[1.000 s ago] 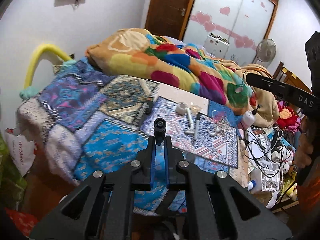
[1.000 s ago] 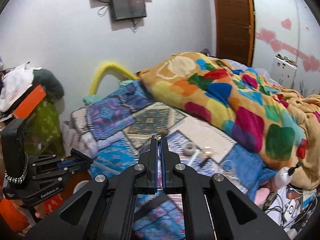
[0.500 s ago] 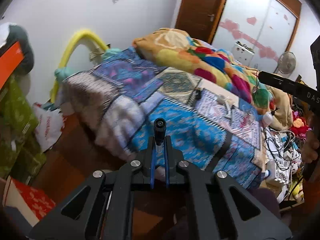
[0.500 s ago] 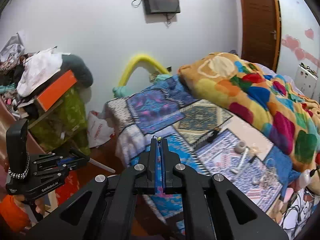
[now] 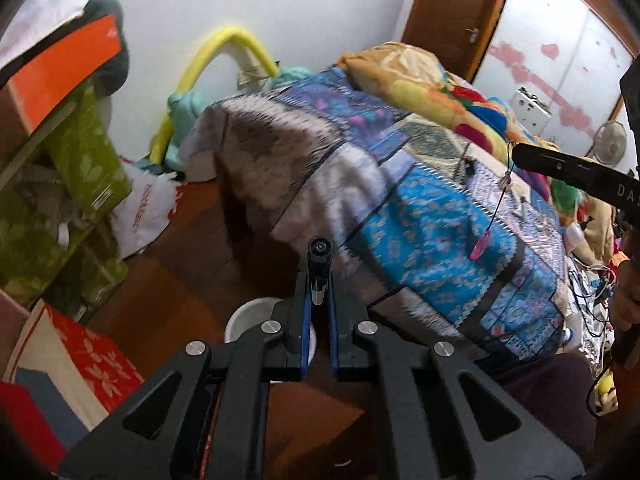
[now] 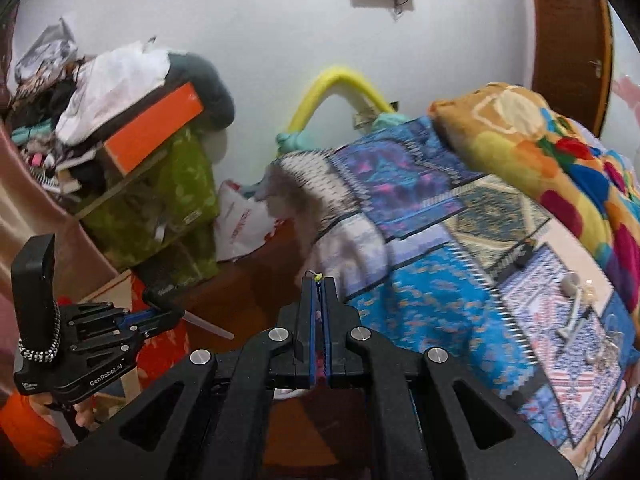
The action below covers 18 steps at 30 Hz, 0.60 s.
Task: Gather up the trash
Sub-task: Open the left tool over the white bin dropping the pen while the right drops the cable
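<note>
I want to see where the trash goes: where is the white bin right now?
In the left wrist view the white bin stands on the wooden floor beside the bed, just below and behind the left gripper, which holds a dark tube.

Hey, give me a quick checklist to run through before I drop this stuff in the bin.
1. Left tongs grip the black-capped tube: ok.
2. Right tongs shut on the thin cord with its pink tag: ok.
3. White bin sits below the left tongs: ok, partly hidden.
4. Room inside the bin: cannot tell.
5. Bedspread free of trash: not ok, small items lie there.
</note>
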### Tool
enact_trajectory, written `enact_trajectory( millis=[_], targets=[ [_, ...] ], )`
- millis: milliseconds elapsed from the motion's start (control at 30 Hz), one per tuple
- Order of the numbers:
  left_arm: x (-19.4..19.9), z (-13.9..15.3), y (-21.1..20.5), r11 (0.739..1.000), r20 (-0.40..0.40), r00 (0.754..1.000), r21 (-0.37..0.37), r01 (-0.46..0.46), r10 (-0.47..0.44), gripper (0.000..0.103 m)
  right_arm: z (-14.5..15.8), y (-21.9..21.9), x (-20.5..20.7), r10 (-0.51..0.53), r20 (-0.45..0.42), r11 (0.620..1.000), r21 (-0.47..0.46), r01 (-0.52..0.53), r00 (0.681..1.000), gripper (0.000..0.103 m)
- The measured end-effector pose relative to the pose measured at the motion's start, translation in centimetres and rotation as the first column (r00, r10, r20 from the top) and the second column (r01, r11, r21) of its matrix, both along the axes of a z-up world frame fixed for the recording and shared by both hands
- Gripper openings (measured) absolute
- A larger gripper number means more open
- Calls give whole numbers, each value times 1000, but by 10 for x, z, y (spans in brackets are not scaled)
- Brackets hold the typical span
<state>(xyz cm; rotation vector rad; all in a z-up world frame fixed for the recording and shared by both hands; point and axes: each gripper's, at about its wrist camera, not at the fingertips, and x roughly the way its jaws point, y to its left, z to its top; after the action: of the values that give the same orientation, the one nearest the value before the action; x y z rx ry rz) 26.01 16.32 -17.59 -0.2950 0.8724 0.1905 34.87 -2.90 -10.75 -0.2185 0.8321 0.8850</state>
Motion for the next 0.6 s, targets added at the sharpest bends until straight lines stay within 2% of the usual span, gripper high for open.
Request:
enact_trajectory(
  millis=[400, 600],
  targets=[
    [-2, -82, 46, 993, -134, 987, -64, -98, 89, 7, -82, 73, -5, 83, -150, 990, -100, -99, 985, 2],
    [13, -134, 54, 992, -236, 966, -46, -116, 102, 7, -128, 96, 1, 92, -247, 981, -145, -130, 965, 3]
  ],
)
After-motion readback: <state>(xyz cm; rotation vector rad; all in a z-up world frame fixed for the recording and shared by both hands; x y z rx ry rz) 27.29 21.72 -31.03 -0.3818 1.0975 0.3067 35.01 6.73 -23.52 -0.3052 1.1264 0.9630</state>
